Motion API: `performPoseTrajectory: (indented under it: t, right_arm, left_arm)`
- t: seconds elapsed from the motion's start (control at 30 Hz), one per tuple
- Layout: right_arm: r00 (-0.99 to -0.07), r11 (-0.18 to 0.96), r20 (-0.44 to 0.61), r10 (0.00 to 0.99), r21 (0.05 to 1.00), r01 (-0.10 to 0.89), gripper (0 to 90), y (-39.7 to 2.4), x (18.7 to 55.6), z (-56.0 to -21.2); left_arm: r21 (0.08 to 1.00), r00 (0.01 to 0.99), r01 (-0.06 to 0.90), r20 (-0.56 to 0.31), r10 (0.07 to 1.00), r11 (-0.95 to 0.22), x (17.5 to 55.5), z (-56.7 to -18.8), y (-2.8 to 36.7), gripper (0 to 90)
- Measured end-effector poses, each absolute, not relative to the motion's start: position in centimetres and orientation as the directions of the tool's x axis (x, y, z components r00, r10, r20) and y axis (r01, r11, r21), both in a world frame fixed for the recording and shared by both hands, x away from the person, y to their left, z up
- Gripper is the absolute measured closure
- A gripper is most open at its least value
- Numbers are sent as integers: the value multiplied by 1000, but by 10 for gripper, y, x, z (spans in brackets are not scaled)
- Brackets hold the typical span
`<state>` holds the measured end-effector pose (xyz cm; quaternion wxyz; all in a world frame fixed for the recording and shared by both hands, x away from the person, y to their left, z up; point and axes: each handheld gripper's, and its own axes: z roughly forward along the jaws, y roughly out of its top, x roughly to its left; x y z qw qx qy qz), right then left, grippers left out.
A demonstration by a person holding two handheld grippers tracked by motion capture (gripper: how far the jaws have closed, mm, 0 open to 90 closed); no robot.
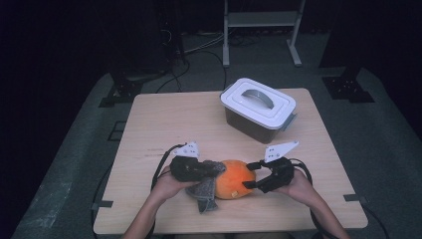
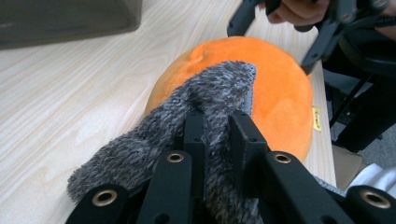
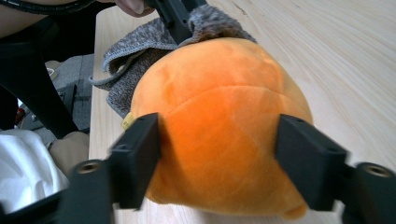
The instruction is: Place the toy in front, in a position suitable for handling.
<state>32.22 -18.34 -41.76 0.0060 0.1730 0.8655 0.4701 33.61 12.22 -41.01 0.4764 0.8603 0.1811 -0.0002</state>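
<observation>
currently the orange plush pumpkin (image 1: 235,179) sits near the front edge of the table (image 1: 164,119), between both hands. left gripper (image 1: 205,169) is clamped tight on a grey fuzzy cloth (image 2: 205,107), which is draped against the pumpkin's side. right gripper (image 1: 251,175) straddles the pumpkin, jaws partway apart; whether the pads actually press the plush, cannot tell. risks, as a judgement: the soft round body may squash and squirt out of a loose hold, or roll toward the near edge when the cloth pushes on it. cloth could also slip free if wiped hard. lidded container (image 1: 259,109) stands well apart.
</observation>
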Motion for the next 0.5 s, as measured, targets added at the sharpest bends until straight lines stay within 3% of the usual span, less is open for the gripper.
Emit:
performPoseTrajectory:
  t: [0.03,0.07,0.1,0.2,0.33,0.5]
  right_arm:
    - [-943,500,131,305,821,275,512,-182,320,-417]
    - [-943,500,131,305,821,275,512,-182,320,-417]
    - [-949,475,100,300,847,239,660,-182,317,-413]
    - [-945,404,89,314,889,218,779,-184,316,-402]
    - [-946,407,87,312,888,216,748,-177,316,-399]
    - [-946,426,118,301,871,244,482,-178,318,-401]
  left_arm:
    - [823,936,304,-164,311,-481,335,-408,122,786]
    - [823,936,304,-164,311,-481,335,-408,122,787]
    - [830,940,289,-151,307,-477,333,-403,121,787]
    - [858,952,261,-151,267,-443,327,-389,119,786]
    - [833,961,222,-98,258,-507,322,-389,108,786]
    - [825,951,271,-149,271,-495,329,-403,110,789]
